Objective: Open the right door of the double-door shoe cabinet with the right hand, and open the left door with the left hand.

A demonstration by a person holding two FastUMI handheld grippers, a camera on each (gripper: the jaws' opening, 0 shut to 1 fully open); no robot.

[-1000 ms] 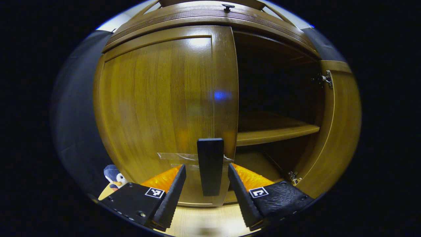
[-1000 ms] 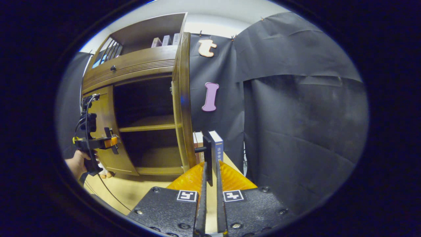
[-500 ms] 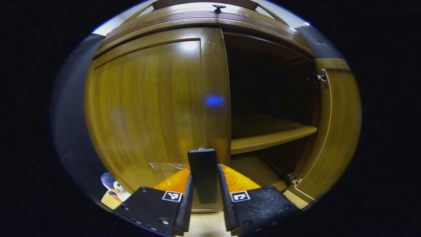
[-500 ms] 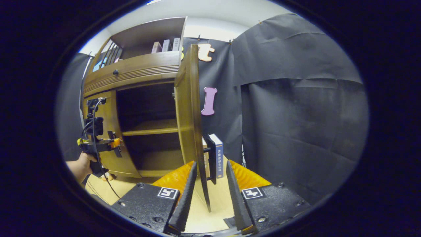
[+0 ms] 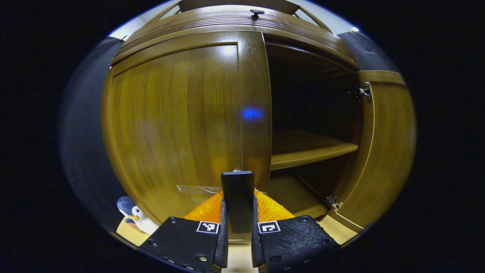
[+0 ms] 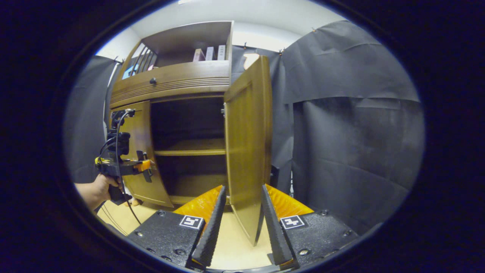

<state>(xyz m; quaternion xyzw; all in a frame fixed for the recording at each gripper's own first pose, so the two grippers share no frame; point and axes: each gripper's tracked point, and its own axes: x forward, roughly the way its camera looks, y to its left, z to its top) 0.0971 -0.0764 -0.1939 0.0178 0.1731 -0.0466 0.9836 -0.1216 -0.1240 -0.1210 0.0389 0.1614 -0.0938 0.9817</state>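
The brown wooden shoe cabinet (image 5: pixel 227 22) fills the left gripper view. Its left door (image 5: pixel 174 121) looks closed or nearly so, and my left gripper (image 5: pixel 238 216) is shut on that door's black handle (image 5: pixel 237 189). The right door (image 5: pixel 386 151) stands wide open at the right. In the right gripper view, the right door (image 6: pixel 248 144) is swung out towards me, with its lower corner between the fingers of my open right gripper (image 6: pixel 238 223), which do not press on it. Its black handle (image 6: pixel 274 176) peeks out behind the door. Farther left, a hand (image 6: pixel 96 189) holds the left gripper (image 6: pixel 146 167) at the left door (image 6: pixel 140 151).
Inside the cabinet, a wooden shelf (image 5: pixel 310 151) crosses the dark interior. A penguin toy (image 5: pixel 132 216) sits on the floor at the cabinet's lower left. Books (image 6: pixel 210 54) stand on the cabinet's top shelf. Black cloth (image 6: pixel 352 132) hangs to the right of the open door.
My left gripper went from open around the left door's handle to shut on it. My right gripper let go of the right door's handle and opened, and now faces the door's inner side.
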